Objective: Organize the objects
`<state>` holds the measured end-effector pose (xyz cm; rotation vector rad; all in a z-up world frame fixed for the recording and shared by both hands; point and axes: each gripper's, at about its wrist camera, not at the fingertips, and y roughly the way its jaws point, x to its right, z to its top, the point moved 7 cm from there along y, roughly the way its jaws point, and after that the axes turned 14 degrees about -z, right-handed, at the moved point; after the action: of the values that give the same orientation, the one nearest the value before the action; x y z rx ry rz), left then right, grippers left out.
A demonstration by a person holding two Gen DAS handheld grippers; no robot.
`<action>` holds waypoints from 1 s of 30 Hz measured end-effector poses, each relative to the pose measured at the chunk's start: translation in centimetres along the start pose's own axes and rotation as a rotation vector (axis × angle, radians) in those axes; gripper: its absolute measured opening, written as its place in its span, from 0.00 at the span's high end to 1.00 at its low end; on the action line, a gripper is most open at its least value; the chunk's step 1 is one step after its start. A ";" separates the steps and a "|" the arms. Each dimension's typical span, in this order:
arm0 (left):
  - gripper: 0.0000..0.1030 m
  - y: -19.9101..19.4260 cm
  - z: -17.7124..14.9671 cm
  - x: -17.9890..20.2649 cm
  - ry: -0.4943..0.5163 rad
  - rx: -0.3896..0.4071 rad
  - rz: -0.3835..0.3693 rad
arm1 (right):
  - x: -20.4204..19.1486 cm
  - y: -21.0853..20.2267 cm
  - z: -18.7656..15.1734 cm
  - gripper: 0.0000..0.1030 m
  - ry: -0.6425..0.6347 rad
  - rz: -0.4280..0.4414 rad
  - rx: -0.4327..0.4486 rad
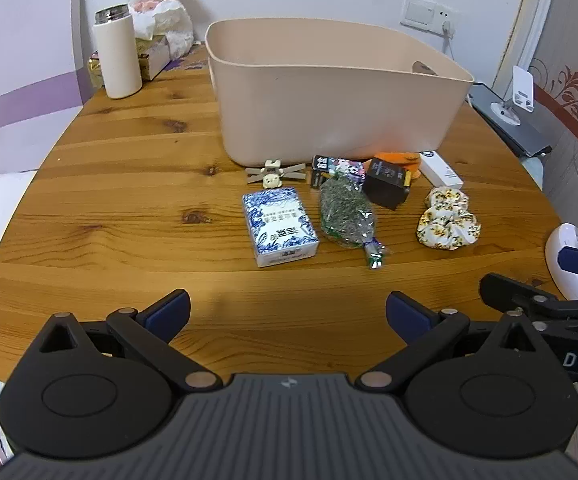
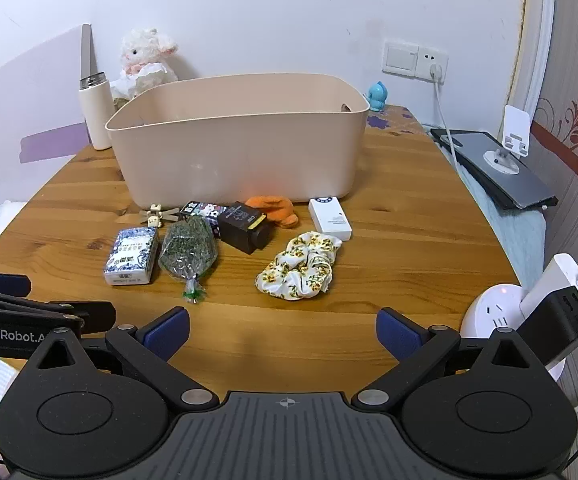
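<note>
A beige plastic bin (image 1: 329, 108) (image 2: 241, 152) stands on the round wooden table (image 1: 129, 200). In front of it lie a blue-and-white box (image 1: 279, 226) (image 2: 132, 255), a clear bag of green bits (image 1: 347, 214) (image 2: 188, 250), a black box (image 1: 389, 184) (image 2: 245, 228), a floral scrunchie (image 1: 447, 218) (image 2: 301, 266), a white box (image 1: 441, 170) (image 2: 329, 218), an orange plush (image 2: 273, 208), a patterned pack (image 1: 339, 168) and a small hair clip (image 1: 273, 172). My left gripper (image 1: 288, 312) and right gripper (image 2: 283, 330) are open and empty, near the table's front edge.
A white flask (image 1: 117, 56), a plush lamb (image 1: 161, 4) and a small blue figure (image 2: 377, 96) stand at the back. A white power socket with a charger (image 2: 529, 300) sits at the right edge. A dark tablet with a stand (image 2: 497, 168) lies off to the right.
</note>
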<state>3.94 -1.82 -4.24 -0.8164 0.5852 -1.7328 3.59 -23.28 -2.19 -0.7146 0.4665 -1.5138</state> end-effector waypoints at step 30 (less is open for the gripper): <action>0.00 -1.6 0.8 0.6 0.037 0.052 0.028 | 0.3 -0.9 0.3 0.03 0.020 0.019 0.015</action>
<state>3.46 -1.94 -2.44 -0.7380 0.5715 -1.7336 3.18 -23.49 -1.32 -0.6825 0.4750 -1.5063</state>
